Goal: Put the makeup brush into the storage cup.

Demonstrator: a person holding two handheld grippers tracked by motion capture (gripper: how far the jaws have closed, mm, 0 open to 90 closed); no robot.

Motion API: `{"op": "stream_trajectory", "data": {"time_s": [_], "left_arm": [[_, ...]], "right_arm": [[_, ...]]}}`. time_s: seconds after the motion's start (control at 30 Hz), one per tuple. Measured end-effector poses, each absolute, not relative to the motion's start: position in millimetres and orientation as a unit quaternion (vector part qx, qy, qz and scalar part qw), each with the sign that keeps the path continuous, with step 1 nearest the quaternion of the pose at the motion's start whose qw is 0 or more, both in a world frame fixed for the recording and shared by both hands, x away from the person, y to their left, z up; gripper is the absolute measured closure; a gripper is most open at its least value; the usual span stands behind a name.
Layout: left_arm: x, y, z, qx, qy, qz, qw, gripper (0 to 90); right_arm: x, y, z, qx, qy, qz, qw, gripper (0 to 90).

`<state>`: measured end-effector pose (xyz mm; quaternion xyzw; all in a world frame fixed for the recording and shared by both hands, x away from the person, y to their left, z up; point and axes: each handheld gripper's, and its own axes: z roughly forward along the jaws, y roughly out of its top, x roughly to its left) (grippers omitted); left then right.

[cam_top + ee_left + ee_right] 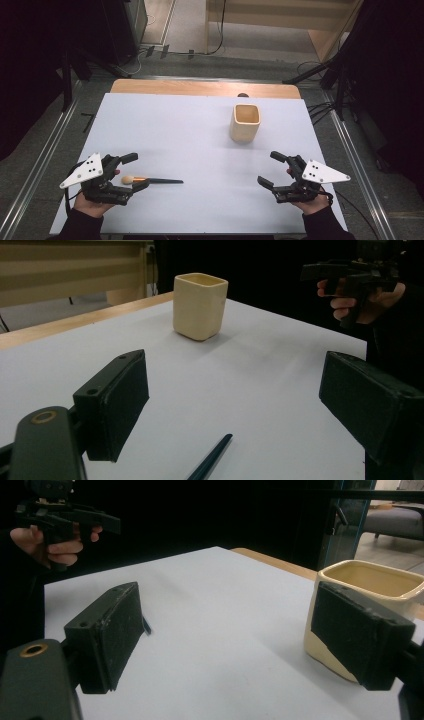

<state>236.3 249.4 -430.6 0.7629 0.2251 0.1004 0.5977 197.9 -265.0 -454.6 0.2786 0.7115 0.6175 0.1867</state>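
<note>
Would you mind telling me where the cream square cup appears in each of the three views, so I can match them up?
High view: the cream cup stands right of centre, toward the table's far edge.
Left gripper view: upper centre, beyond the open jaws.
Right gripper view: right edge, partly behind the right-hand jaw.
Shared landmark: the wooden strip along the far table edge.

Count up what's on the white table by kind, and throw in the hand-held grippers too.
Makeup brush: 1
Cream square cup: 1
Hand-held gripper: 2, the left hand-held gripper and the right hand-held gripper, both with jaws open and nothing between the pads
Total: 4
</note>
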Motion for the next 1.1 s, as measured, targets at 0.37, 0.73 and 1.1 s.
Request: {"op": "stream_trajectory", "data": {"time_s": [0.37,0.73,1.1], "left_arm": [[236.8,249.3,-431.3,0.765,0.224,0.097,0.596,13.0],[236.9,249.8,-431.1,0.764,0.224,0.097,0.597,13.1],[238.7,249.4,-431.5,0.763,0.225,0.093,0.600,13.3]], "right_arm": [[197.4,-265.6,-454.4,0.280,0.709,0.620,0.187,14.2],[197.6,-265.6,-454.6,0.280,0.710,0.619,0.187,14.3],[197.3,-266.0,-453.7,0.281,0.707,0.622,0.187,14.3]]}}
